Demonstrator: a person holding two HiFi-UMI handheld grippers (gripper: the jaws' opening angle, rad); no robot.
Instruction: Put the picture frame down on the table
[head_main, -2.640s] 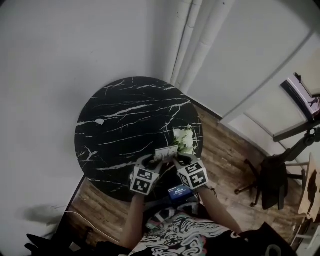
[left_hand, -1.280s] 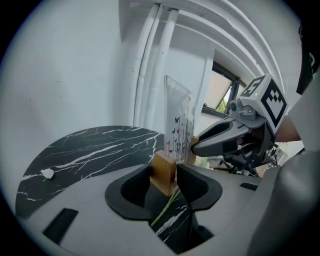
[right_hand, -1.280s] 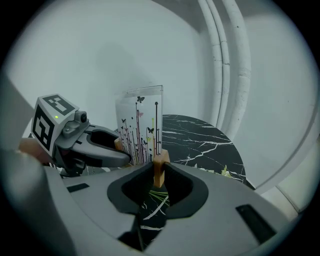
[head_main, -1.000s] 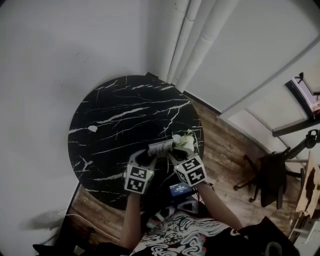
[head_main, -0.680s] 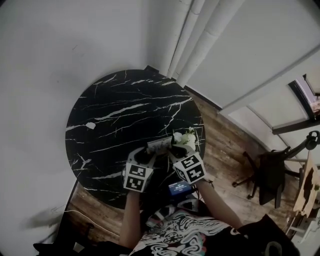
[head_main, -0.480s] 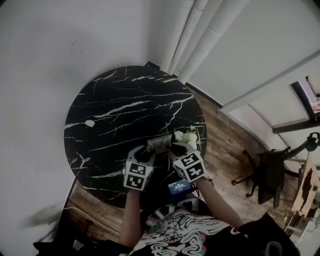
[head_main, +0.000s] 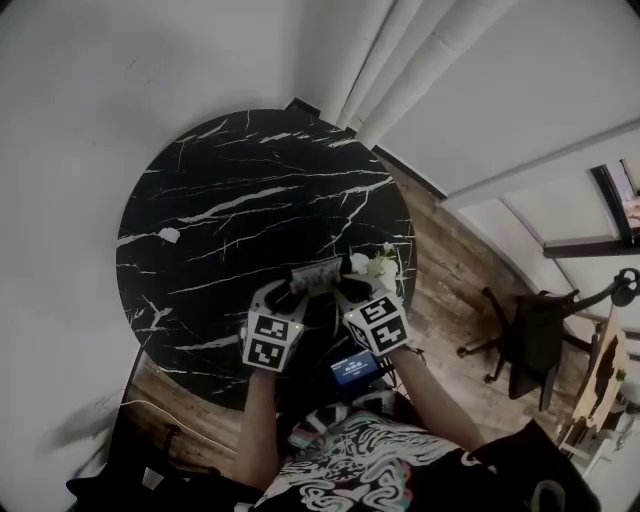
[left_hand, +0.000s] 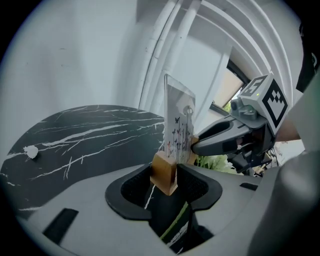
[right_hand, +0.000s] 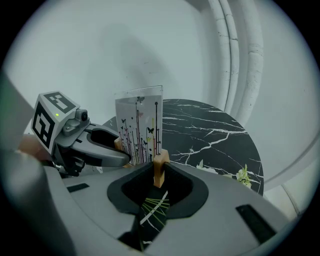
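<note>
Fingers (left_hand: 135, 186) pinch picture frame (left_hand: 178, 122) upright, near table (head_main: 200, 200) edge.

Left gripper (head_main: 290, 296), right gripper (head_main: 346, 292): grey shells, black-lined jaws, black-and-white marker cubes (head_main: 272, 341). Shirt (head_main: 362, 466): black, white swirl print.

Most of the black table (head_main: 230, 190) is free. From the picture frame (head_main: 317, 275) to the far rim and to the left I see bare top, with only a small white scrap (head_main: 168, 235) near the left rim. On the right the way is narrow, because the white flowers (head_main: 378, 268) stand just beside my right gripper (right_hand: 159, 175), near the table's rim. My left gripper (left_hand: 164, 181) faces it closely. Each is clamped on a wooden foot of the frame, so nothing can pass between them. Behind the table the wall (left_hand: 90, 55) and the white pipes (head_main: 400, 50) close the far side.
</note>
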